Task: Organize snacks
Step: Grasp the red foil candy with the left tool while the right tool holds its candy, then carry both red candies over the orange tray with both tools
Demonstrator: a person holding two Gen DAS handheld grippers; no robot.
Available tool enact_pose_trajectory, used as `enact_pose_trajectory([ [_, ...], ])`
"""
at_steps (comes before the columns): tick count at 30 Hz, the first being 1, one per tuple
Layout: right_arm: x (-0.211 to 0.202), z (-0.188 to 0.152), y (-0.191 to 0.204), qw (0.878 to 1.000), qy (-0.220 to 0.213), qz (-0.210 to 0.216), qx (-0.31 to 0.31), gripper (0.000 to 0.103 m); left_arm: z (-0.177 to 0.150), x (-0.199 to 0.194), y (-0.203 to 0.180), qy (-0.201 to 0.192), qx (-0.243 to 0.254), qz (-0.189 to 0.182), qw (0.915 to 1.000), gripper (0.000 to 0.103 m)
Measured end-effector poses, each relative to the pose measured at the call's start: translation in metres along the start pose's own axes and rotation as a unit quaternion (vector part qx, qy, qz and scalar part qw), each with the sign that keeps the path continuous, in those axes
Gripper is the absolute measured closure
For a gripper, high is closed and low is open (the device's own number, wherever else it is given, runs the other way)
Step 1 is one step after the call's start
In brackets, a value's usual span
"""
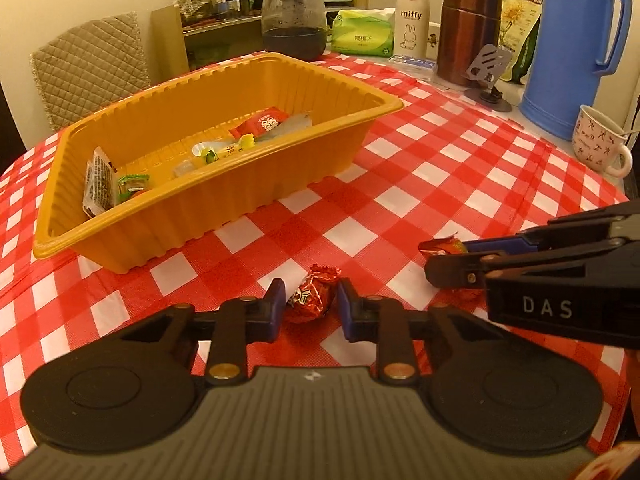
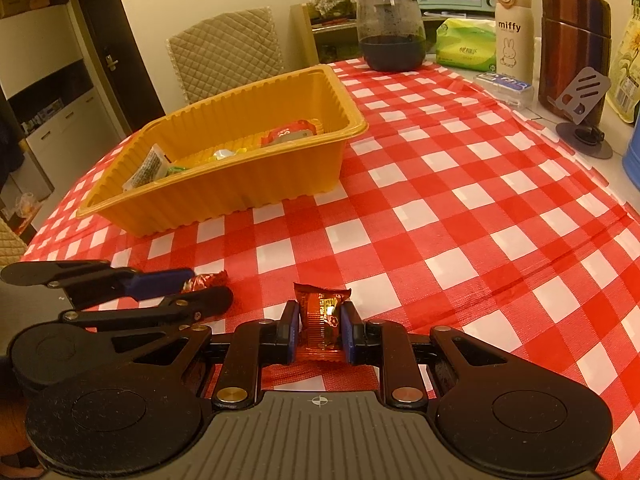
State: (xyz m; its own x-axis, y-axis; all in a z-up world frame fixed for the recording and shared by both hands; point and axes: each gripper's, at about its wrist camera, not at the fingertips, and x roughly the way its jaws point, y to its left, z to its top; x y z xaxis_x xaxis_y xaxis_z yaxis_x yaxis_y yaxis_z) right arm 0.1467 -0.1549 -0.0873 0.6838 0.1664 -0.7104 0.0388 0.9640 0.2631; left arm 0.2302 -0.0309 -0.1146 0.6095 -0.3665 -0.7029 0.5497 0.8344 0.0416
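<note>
Standing upright between right gripper [image 2: 320, 330] pads: red snack packet [image 2: 322, 326] (long axis vertical)

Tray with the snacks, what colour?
Orange-yellow tray; clearest in the left wrist view.

Both grippers sit low and side by side: left gripper [image 1: 309, 305] has its fingers pinched on a red candy [image 1: 310, 299], right gripper [image 2: 320, 326] squeezing a red packet [image 2: 321, 322].

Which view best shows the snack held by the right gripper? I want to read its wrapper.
The right wrist view: the flat red packet sits face-on between the right gripper's fingers, printing visible. The left wrist view shows only its crinkled end poking past the right gripper, seen from the side.
</note>
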Motion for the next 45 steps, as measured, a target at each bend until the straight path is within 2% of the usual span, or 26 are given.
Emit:
enact_pose_trajectory([
  [4, -0.002, 0.002, 0.002, 1.000, -0.003, 0.002, -0.002, 0.081, 0.001, -0.003, 0.000, 0.014, -0.024, 0.009, 0.9996, 0.082],
  [7, -0.005, 0.003, 0.002, 1.000, -0.007, 0.004, -0.004, 0.081, 0.000, -0.008, 0.006, 0.018, -0.062, 0.020, 0.9977, 0.083],
  [13, -0.015, 0.008, 0.006, 1.000, -0.017, 0.011, -0.011, 0.081, -0.002, -0.026, 0.018, 0.023, -0.127, 0.041, 0.9908, 0.083],
  [18, -0.026, 0.014, 0.013, 0.999, -0.027, 0.020, -0.025, 0.081, -0.001, -0.049, 0.021, 0.011, -0.172, 0.059, 0.9832, 0.083],
  [30, -0.056, 0.041, 0.024, 0.996, -0.063, 0.032, -0.062, 0.081, 0.023, -0.087, 0.020, -0.028, -0.186, 0.081, 0.9788, 0.083],
  [45, -0.055, 0.085, 0.022, 0.991, -0.074, 0.035, -0.104, 0.081, 0.045, -0.099, 0.032, -0.050, -0.187, 0.088, 0.9770, 0.083],
])
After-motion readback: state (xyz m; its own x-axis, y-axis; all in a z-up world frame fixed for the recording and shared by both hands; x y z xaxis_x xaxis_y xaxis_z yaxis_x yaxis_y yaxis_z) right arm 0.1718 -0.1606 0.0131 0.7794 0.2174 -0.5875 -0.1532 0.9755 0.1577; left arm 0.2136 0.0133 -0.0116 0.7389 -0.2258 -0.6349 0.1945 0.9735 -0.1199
